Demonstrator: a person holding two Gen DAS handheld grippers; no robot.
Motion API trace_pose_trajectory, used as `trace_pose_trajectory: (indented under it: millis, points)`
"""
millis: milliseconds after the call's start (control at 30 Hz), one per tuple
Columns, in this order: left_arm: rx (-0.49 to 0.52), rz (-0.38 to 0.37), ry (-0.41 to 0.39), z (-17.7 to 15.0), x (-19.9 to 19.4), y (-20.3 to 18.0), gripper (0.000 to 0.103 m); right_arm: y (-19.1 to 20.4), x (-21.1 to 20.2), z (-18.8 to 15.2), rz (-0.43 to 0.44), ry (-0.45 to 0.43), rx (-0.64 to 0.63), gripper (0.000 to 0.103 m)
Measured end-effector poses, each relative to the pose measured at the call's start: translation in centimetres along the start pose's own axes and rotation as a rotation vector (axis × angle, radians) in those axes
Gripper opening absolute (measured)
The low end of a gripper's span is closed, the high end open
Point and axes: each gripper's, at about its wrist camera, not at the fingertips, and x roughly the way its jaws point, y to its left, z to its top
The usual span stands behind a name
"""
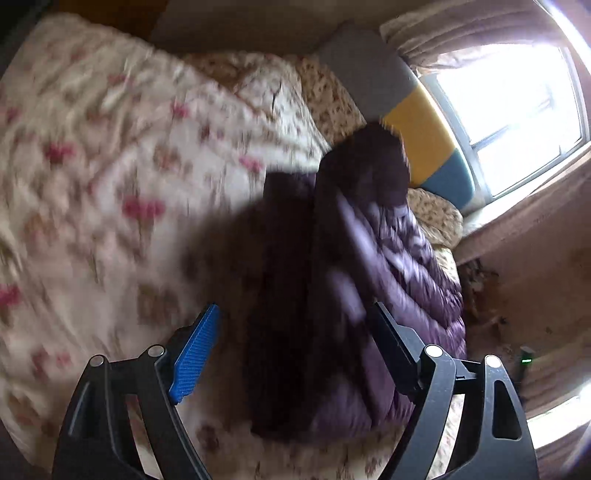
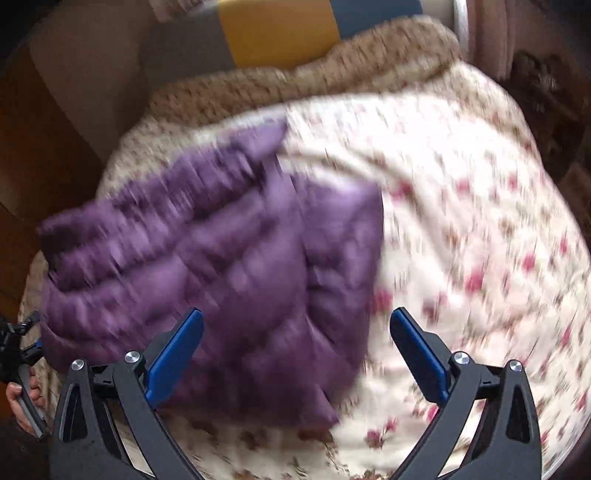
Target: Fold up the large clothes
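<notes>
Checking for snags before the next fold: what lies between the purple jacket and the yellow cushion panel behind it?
In the right wrist view, only bedding: the purple jacket rests on the floral sheet, then a bunched beige blanket runs up to the yellow panel.

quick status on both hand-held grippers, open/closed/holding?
Left hand-held gripper: open, holding nothing; purple jacket lies beyond it.
Right hand-held gripper: open, holding nothing; the jacket lies on the floral bedspread.

purple jacket (image 2: 207,258) on bedspread (image 2: 461,221), claw (image 2: 295,354) spread

Motion blur smears the purple jacket (image 2: 221,258), perhaps quilted.
</notes>
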Motion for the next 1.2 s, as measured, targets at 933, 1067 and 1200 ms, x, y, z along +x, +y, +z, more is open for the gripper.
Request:
trace_pose_trajectory:
  millis: [933,1067,1200]
  points:
    - [0.125,-0.106,0.120,-14.1,-10.7,-0.8,0.013,1.7,-9.9,-16.8,-0.015,0.040,-0.219,0.014]
    - [0.126,-0.112,0.141,-15.9,-12.1,-0.6,0.013,1.7,-11.3,-18.9,-0.030,0.057,-0.228,0.021]
    - [0.141,-0.062,0.126,-15.4,-13.0,-0.9,0.043,1.2,-12.8,-18.3,-0.062,0.014,-0.228,0.061]
